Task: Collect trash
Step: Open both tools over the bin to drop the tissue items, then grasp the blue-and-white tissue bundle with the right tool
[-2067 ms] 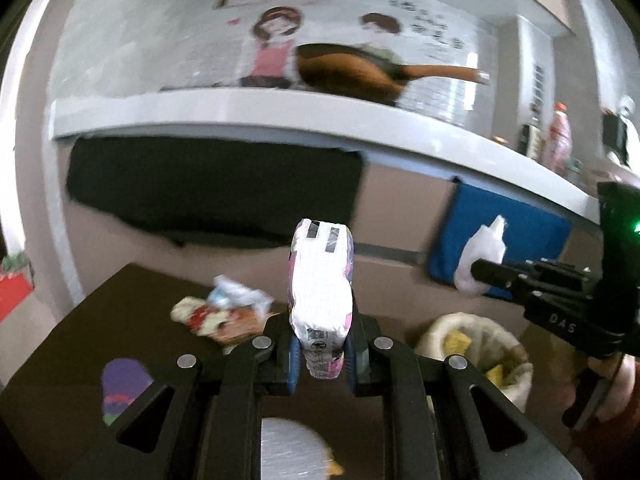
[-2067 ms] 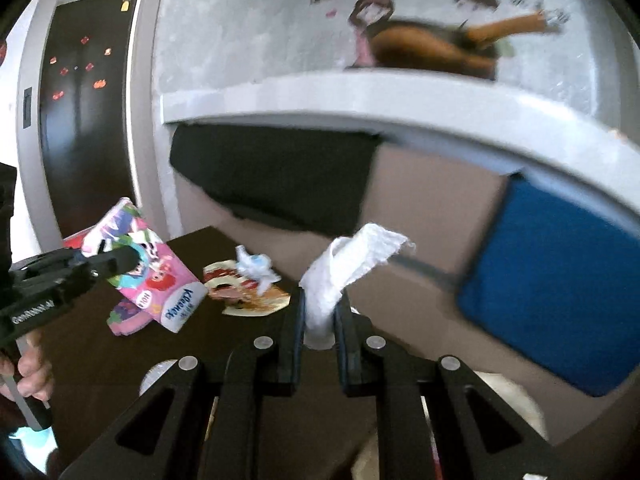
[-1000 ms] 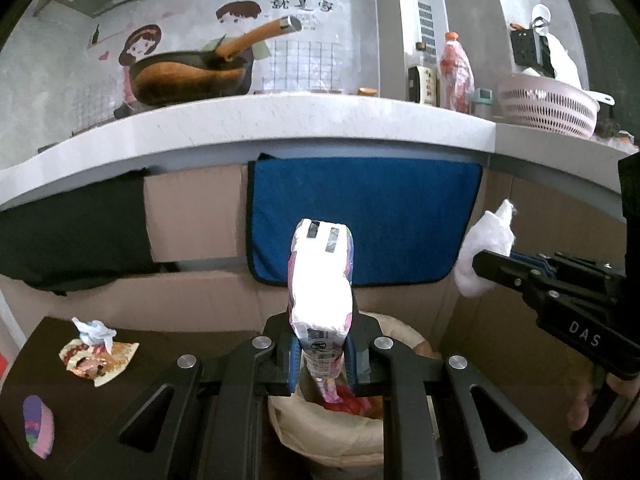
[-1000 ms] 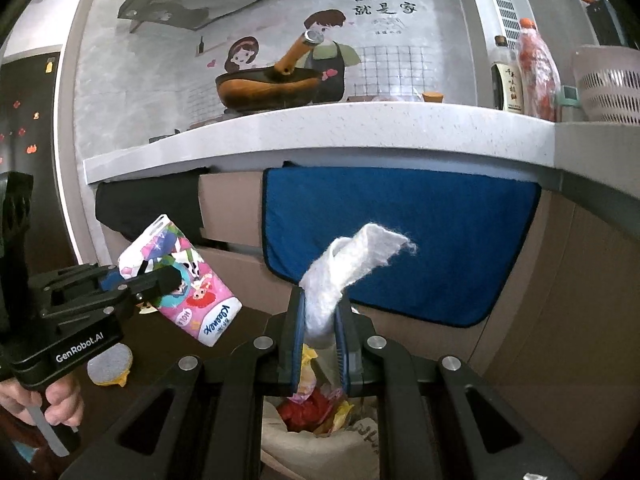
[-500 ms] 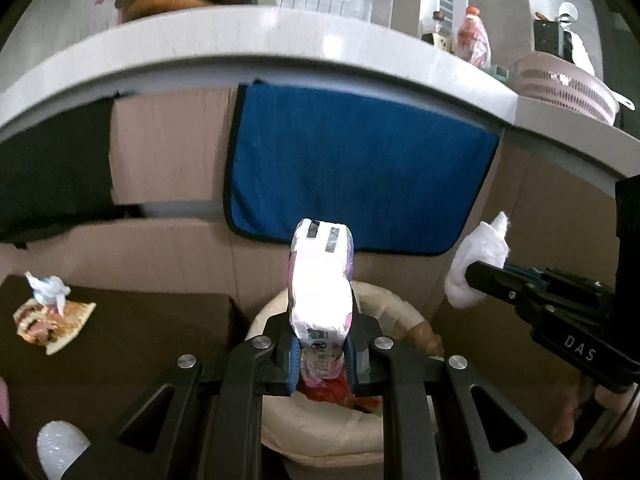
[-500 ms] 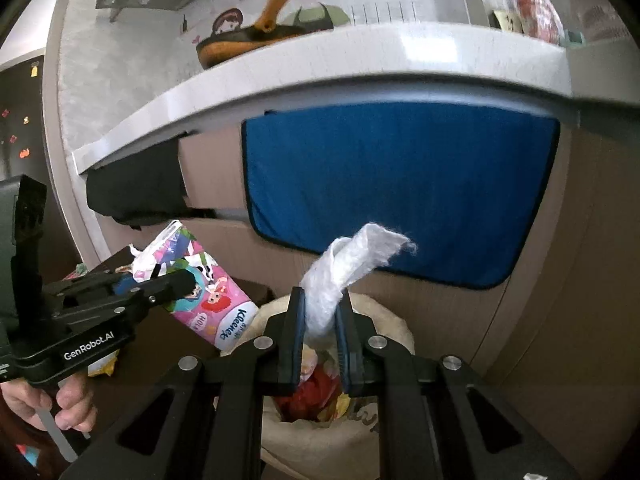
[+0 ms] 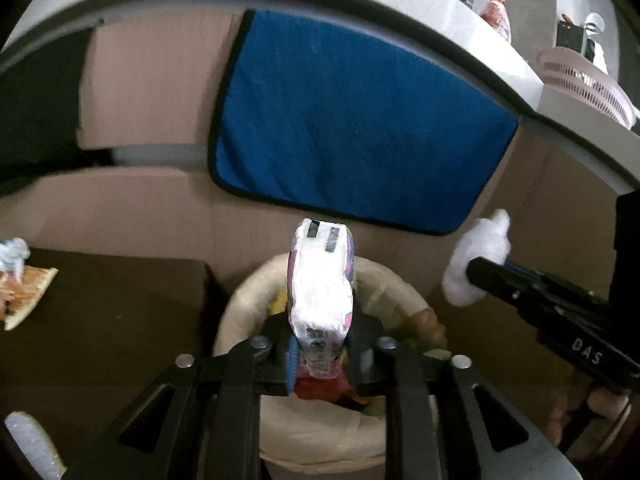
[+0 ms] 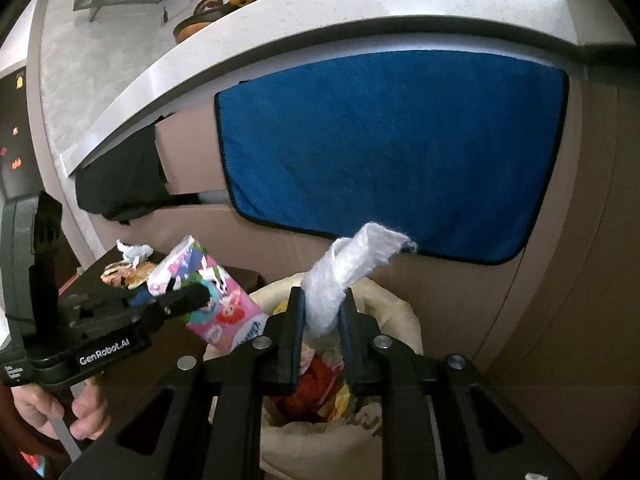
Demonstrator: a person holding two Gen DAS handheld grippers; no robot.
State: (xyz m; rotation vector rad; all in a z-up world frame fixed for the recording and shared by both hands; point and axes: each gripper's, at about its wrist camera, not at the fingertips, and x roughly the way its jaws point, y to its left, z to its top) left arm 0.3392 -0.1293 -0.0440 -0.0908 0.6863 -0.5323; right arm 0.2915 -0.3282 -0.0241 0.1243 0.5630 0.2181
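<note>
My left gripper [image 7: 322, 354] is shut on a pink and white tissue packet [image 7: 322, 284] and holds it over the open trash bag [image 7: 244, 308]. The packet also shows in the right wrist view [image 8: 216, 304]. My right gripper [image 8: 322, 336] is shut on a crumpled white tissue [image 8: 352, 260] and holds it above the same cream trash bag [image 8: 396, 312], which has red and yellow waste inside. The tissue also shows in the left wrist view [image 7: 478, 256], to the right of the bag.
A dark brown table [image 7: 104, 320] stands left of the bag with a food wrapper and crumpled paper [image 7: 20, 280] on it. A blue towel [image 7: 352, 120] hangs on the cabinet front under the white counter [image 7: 500, 64]. A pink basket [image 7: 584, 80] sits on the counter.
Both grippers have tilted down and moved closer over the trash bag, each still holding its item. The bag now lies right under both sets of fingers.
</note>
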